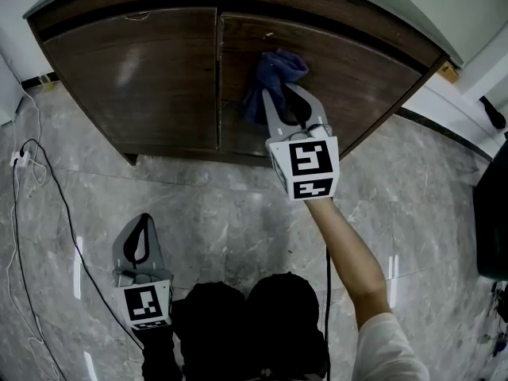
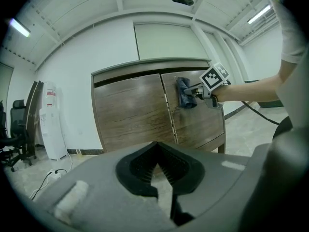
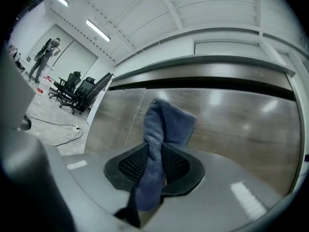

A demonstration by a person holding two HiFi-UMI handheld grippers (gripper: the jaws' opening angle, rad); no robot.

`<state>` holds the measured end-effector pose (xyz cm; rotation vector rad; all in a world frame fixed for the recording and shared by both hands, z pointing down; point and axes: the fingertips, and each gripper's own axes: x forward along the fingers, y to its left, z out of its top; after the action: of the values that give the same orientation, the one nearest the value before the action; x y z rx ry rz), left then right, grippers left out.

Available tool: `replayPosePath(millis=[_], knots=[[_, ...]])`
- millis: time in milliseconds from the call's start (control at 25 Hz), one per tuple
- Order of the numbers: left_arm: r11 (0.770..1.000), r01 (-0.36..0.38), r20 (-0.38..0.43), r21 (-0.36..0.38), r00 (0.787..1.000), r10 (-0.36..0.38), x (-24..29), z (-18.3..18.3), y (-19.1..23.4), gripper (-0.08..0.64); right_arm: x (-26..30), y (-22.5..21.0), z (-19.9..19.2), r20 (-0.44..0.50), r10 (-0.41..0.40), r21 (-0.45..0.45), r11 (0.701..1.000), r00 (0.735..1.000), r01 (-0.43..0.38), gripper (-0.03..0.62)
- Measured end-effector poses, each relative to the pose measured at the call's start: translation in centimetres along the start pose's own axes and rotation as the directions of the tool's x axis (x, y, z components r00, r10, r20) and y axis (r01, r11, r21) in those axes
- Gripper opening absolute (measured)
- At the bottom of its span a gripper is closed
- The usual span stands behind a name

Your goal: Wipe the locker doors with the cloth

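Observation:
A brown wooden locker has a left door [image 1: 135,78] and a right door [image 1: 365,78]. The blue cloth [image 1: 274,74] is bunched against the upper left part of the right door, close to the seam between the doors. My right gripper [image 1: 284,92] is shut on it, and the cloth [image 3: 161,124] runs up between the ribbed pads and hangs out behind them. My left gripper [image 1: 145,219] is held low over the floor, well back from the locker. Its fingertips meet with nothing between them. In the left gripper view the cloth [image 2: 185,93] and right door [image 2: 198,122] show ahead.
White and black cables [image 1: 24,213] trail over the marble floor at the left. A dark object [image 1: 492,221] stands at the right edge. A water dispenser [image 2: 50,124] stands left of the locker, and office chairs [image 3: 77,88] sit further off.

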<state>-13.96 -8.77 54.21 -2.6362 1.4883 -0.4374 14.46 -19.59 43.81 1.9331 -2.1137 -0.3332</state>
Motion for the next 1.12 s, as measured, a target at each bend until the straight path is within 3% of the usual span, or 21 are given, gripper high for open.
replayPosePath(millis=[360, 560, 1120], knots=[[1.000, -0.001, -0.001, -0.010, 1.000, 0.001, -0.4, 0.0, 0.1, 0.002, 0.7, -1.2, 7.9, 0.100, -0.011, -0.019, 1.000, 0.995, 0.013, 0.084], [1.000, -0.004, 0.001, -0.010, 1.000, 0.004, -0.4, -0.3, 0.2, 0.002, 1.3, -0.6, 9.2, 0.121, -0.009, -0.016, 1.000, 0.993, 0.011, 0.083], [1.000, -0.024, -0.019, -0.005, 1.000, 0.024, -0.8, -1.5, 1.3, 0.002, 2.6, 5.0, -2.1, -0.006, 0.021, 0.055, 0.998, 1.000, -0.021, 0.083]])
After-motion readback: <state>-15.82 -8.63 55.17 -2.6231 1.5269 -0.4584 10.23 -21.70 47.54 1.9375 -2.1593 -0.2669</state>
